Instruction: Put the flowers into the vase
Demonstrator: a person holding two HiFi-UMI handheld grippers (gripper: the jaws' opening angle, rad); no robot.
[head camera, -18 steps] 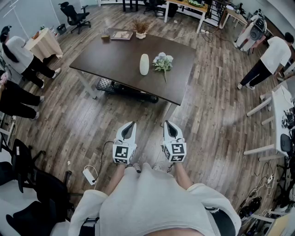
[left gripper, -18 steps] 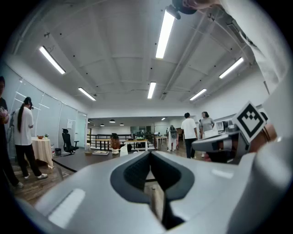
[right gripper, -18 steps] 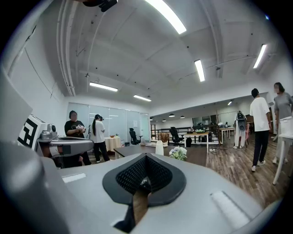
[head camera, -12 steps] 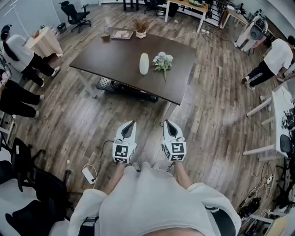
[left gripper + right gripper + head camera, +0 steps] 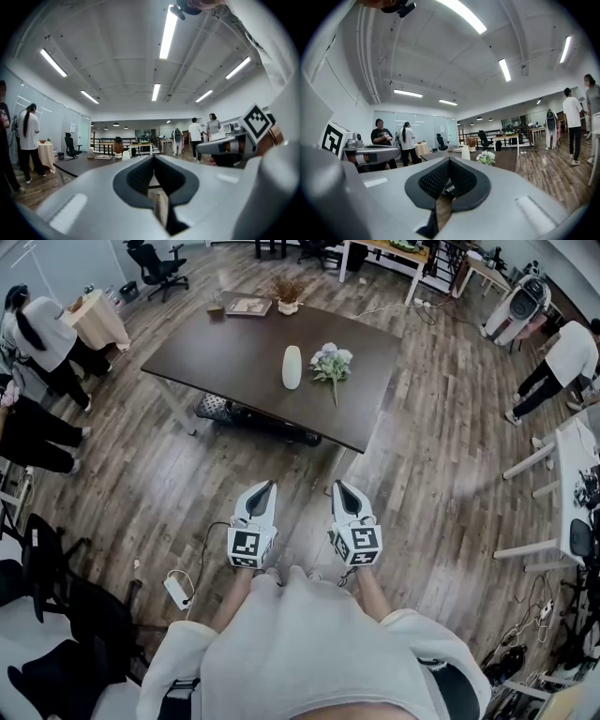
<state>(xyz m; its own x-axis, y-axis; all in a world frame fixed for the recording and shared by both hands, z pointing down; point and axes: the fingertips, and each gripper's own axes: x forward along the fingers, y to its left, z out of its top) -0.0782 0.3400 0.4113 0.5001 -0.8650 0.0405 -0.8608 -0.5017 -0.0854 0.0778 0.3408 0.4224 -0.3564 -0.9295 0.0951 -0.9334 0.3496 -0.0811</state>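
A white vase point(image 5: 292, 367) stands upright on the dark brown table point(image 5: 234, 362). Just right of it lies a bunch of pale flowers point(image 5: 331, 364) with its stem pointing toward me. Both grippers hang over the wooden floor, well short of the table. My left gripper point(image 5: 265, 486) is shut and holds nothing. My right gripper point(image 5: 338, 486) is shut and empty too. In the right gripper view the vase point(image 5: 465, 153) and the flowers point(image 5: 486, 158) show small, far ahead beyond the jaws. In the left gripper view the vase point(image 5: 126, 154) is partly hidden behind the jaws.
A potted dried plant point(image 5: 287, 294) and a book point(image 5: 247, 307) sit at the table's far end. People stand at the left point(image 5: 42, 343) and right point(image 5: 562, 362). Office chairs point(image 5: 56, 615) are at my near left, a power strip point(image 5: 176, 592) lies on the floor, white desks point(image 5: 572, 474) stand right.
The view has shifted slightly nearer the table. The people at the left and right have stepped a little. Both grippers stay shut, side by side.
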